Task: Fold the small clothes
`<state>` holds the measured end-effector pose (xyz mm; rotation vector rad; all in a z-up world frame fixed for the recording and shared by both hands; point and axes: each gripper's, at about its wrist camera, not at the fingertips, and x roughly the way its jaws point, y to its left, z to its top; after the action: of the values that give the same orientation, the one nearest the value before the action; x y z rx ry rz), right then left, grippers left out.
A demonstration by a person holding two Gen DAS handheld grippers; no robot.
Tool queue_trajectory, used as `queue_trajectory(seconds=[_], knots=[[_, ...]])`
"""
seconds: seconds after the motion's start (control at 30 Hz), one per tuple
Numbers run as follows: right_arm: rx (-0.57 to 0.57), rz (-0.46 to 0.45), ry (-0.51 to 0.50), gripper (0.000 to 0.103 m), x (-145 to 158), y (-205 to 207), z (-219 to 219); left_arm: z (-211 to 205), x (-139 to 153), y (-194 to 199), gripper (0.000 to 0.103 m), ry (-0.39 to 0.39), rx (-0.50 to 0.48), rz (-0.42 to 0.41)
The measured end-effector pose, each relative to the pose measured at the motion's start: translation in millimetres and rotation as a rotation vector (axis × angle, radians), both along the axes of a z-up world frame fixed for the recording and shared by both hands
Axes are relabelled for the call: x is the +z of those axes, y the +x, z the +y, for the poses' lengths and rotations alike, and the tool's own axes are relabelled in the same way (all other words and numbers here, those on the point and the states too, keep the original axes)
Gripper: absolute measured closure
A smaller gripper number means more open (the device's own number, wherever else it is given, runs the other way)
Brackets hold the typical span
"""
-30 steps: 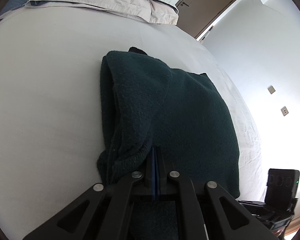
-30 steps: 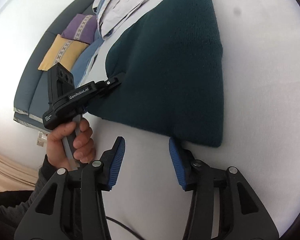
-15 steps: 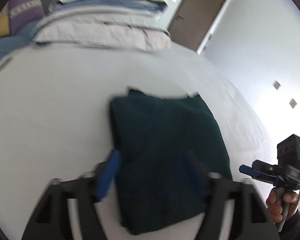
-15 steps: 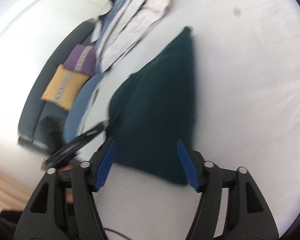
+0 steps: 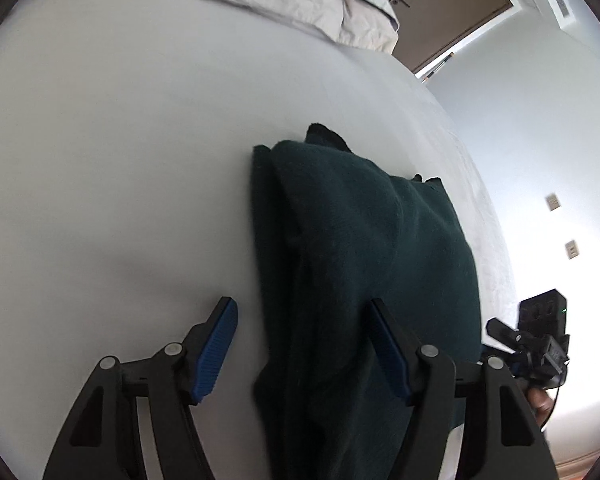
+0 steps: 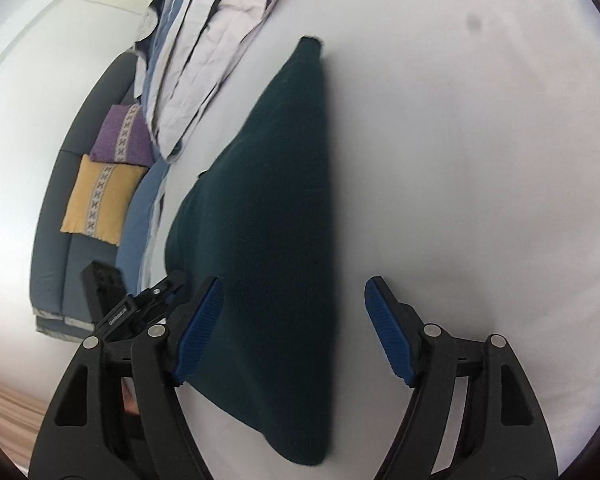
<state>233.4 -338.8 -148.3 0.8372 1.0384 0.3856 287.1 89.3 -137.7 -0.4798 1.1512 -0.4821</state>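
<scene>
Dark green knit garment (image 5: 364, 264), folded into a thick rectangle, lying on the white bedsheet (image 5: 120, 168), running from frame centre down to the bottom edge in the left wrist view. Left gripper (image 5: 302, 344) released, blue pads spread wide, one pad over bare sheet at lower left, the other over the garment's near end; contact with the cloth impossible to tell. A loose fold ridged along the garment's left side, a darker corner poking out at its far end. Right gripper (image 6: 294, 330) likewise released, jaws wide, left pad over the garment (image 6: 268, 216), right pad over bare sheet at lower right. In that view, garment stretched from upper centre to bottom centre, narrowing toward the top. Stacked pale bedding (image 6: 216, 52) at upper left, touching nothing green. Purple cushion (image 6: 122, 136) and yellow cushion (image 6: 100, 196) on a grey sofa (image 6: 52, 264) at far left. Brown door (image 5: 448, 12) at upper right of the left wrist view, wall switches (image 5: 562, 224) at right edge.
</scene>
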Motion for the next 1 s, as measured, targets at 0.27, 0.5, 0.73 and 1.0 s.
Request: queue_trajectory(seconds=[0.27, 0.5, 0.73, 1.0], knots=[[0.061, 0.027, -0.047, 0.038, -3.6, 21.5, 32.9, 4.4, -8.9, 10.3, 0.052, -0.074, 0.016, 0.064], [0.039, -0.001, -0.139, 0.060, 10.8, 17.5, 46.6, -16.0, 2.8, 3.1, 0.078, -0.043, 0.026, 0.042], [0.050, -0.104, -0.196, 0.063, 69.1, -20.9, 56.9, -43.0, 70.5, -49.4, 0.080, 0.032, -0.027, -0.102], [0.043, -0.163, -0.192, 0.063, 108.0, -138.8, 37.8, -67.1, 109.8, -154.9, 0.079, 0.015, -0.112, -0.167]])
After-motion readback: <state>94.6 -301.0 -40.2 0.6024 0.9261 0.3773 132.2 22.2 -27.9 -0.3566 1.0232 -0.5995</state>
